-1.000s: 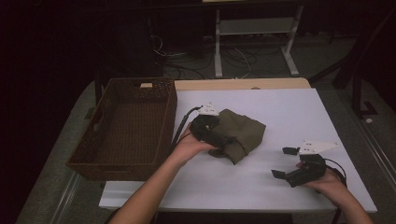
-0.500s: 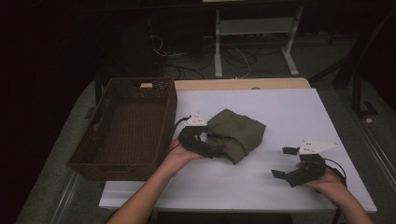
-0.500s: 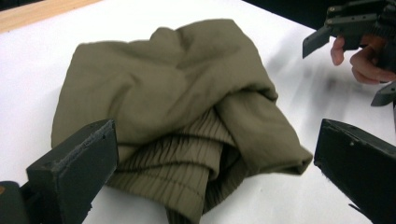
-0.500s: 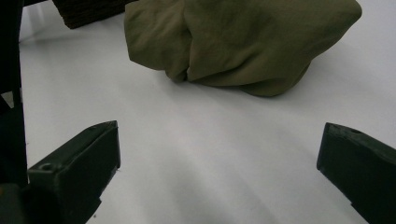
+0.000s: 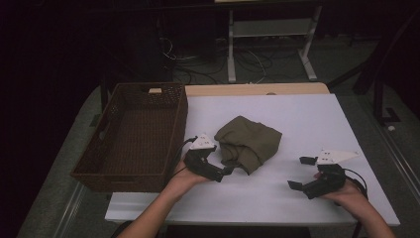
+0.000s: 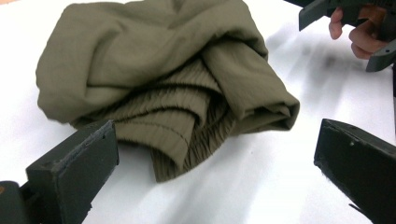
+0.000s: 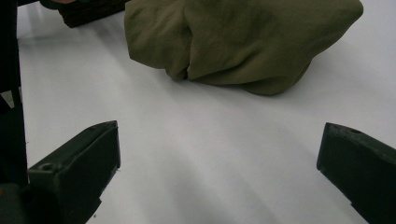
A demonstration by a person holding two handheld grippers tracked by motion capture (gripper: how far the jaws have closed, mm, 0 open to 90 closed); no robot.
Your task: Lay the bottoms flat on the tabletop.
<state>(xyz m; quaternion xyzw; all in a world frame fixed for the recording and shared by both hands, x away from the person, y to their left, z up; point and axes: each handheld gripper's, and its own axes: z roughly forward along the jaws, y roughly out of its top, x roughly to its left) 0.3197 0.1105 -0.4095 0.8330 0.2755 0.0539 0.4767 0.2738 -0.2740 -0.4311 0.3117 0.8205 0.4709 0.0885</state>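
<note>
A crumpled olive-green cloth (image 5: 248,141) lies in a heap at the middle of the white table (image 5: 297,119). My left gripper (image 5: 224,167) sits just left of and nearer than the cloth, pointing at it. In the left gripper view its jaws stand wide apart, open, with the cloth (image 6: 159,88) a short way ahead and nothing between them. My right gripper (image 5: 300,172) rests near the front right of the table, open and empty. In the right gripper view the cloth (image 7: 243,37) lies farther off, beyond bare table.
A dark brown wicker basket (image 5: 163,91) stands at the table's left side, hanging over that edge; its inside looks empty. Its corner (image 7: 88,11) appears in the right gripper view. Behind the table are cables and a white stand (image 5: 267,34) on the floor.
My left gripper has drawn back from on top of the cloth, toward the near left, and now sits off it. The cloth stays in a heap. The right gripper has not moved.
</note>
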